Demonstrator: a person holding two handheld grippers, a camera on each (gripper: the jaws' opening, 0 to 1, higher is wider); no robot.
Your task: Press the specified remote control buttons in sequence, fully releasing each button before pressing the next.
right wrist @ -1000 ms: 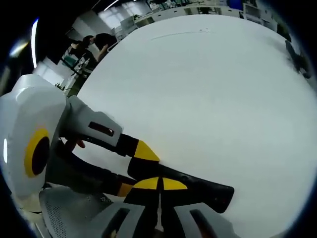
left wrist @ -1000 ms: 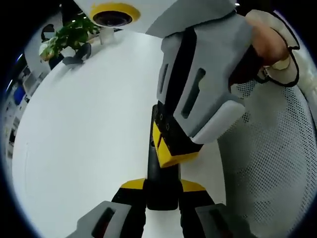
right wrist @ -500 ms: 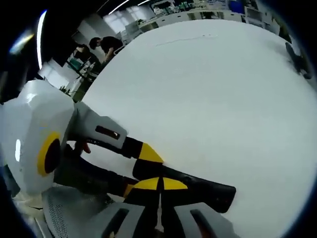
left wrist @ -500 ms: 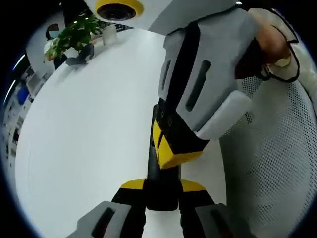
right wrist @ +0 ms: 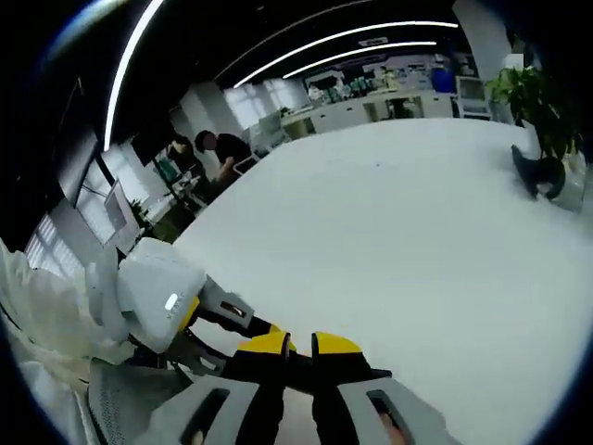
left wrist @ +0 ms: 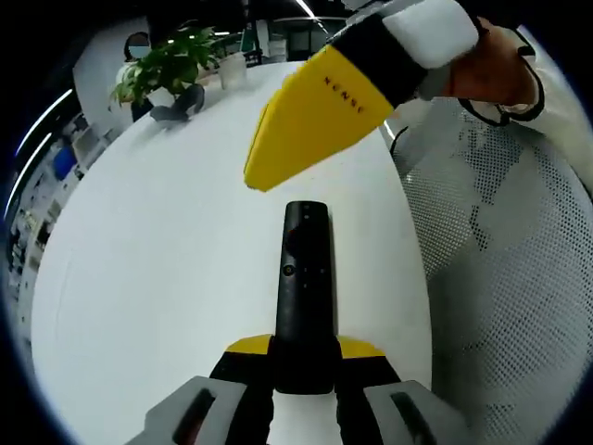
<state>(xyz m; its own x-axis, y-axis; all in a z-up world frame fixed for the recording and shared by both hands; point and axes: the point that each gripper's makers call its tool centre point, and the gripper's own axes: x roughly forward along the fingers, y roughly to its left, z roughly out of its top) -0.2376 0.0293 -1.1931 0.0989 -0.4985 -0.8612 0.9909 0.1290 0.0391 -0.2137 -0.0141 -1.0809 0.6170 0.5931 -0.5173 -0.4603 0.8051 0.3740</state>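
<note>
Remote point(left wrist: 305, 287): black, lying lengthways out from your left tool point(left wrist: 304, 371), near end clamped between its yellow-tipped jaws, far end with the button cluster toward the middle of the white tabletop point(left wrist: 148, 278).
Left tool: jaws closed on the remote's near end. Hold it flat and steady; that's your anvil for every press.
Right tool point(left wrist: 310, 120): in the left gripper view it hangs above and beyond the remote's far end, clear of the buttons, so the button reads as released. In the right gripper view point(right wrist: 298, 348) its yellow tips sit nearly together, a narrow gap, nothing held.
Step in hand: my read is you're between presses, lining up on the next button.
How to do it well: come straight down with one tip, not both, onto a single button. Don't drag sideways across the cluster.
Release: lift until daylight shows between tip and remote before moving on.
Visibility: keep the whole remote in the left gripper view; don't let the right tool cover the buttons.
Risk: pressing off-centre could tilt the remote in the left jaws.
</note>
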